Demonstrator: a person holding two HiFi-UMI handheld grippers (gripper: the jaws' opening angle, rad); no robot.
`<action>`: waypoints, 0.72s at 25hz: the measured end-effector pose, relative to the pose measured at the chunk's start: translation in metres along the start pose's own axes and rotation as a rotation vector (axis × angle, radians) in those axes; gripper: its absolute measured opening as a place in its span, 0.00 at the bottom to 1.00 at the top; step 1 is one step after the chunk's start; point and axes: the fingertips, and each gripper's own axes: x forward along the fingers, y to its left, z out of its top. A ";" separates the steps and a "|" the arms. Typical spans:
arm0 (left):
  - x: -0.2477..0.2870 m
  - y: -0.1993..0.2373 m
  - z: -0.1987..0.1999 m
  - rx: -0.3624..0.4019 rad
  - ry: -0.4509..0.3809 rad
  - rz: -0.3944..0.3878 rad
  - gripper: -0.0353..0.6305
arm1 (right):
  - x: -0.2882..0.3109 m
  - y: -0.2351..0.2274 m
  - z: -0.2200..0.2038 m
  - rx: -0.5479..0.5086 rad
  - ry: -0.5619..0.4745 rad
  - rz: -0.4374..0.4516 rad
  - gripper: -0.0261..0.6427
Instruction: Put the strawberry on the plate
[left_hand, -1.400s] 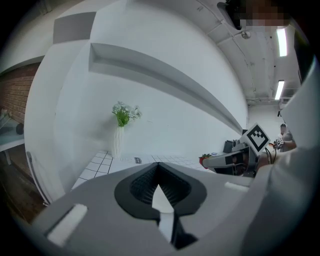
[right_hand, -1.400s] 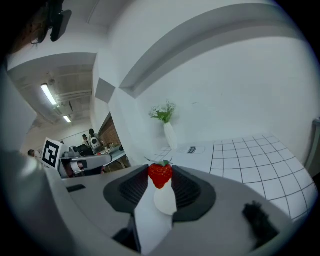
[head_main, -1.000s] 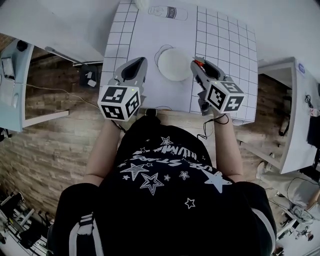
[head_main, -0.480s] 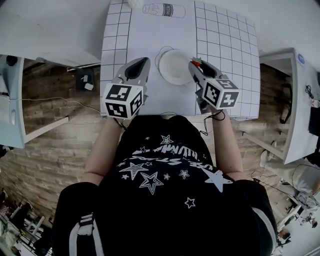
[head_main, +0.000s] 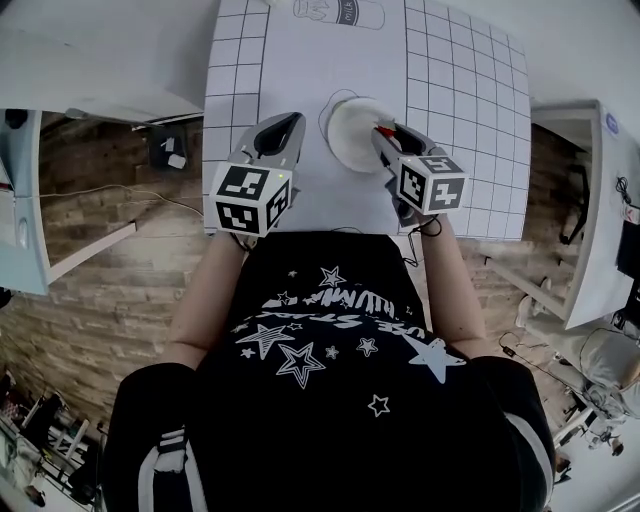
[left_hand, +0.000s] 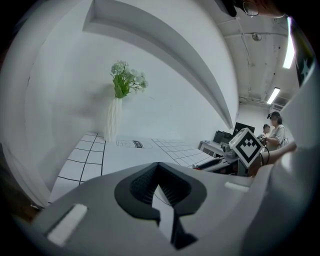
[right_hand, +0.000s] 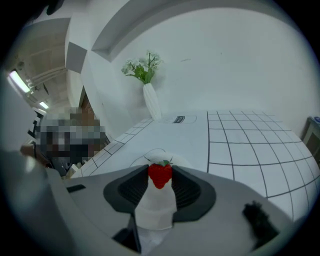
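A red strawberry (right_hand: 160, 175) with a green cap is pinched between the jaws of my right gripper (right_hand: 160, 176). In the head view the right gripper (head_main: 383, 131) holds the strawberry (head_main: 383, 129) over the right rim of the white plate (head_main: 350, 132), which lies on the gridded white mat. The plate (right_hand: 157, 212) shows just below and beyond the berry in the right gripper view. My left gripper (head_main: 287, 122) hovers left of the plate, its jaws closed together on nothing (left_hand: 159, 186).
A white vase of flowers (left_hand: 114, 119) stands at the mat's far end, beside a printed bottle outline (head_main: 338, 12). The other gripper's marker cube (left_hand: 246, 145) shows at the right of the left gripper view. Grey desks flank the table on both sides.
My right gripper has carried the strawberry leftward, from beside the plate to over its right rim. The left gripper has stayed about where it was.
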 end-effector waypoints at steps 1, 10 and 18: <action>0.000 0.002 -0.001 -0.003 0.002 0.002 0.07 | 0.004 0.001 -0.003 -0.005 0.013 0.002 0.27; -0.003 0.009 -0.007 -0.016 0.013 0.008 0.07 | 0.026 0.005 -0.020 -0.071 0.102 -0.027 0.27; -0.009 0.019 -0.010 -0.023 0.011 0.029 0.07 | 0.034 0.004 -0.025 -0.096 0.159 -0.045 0.27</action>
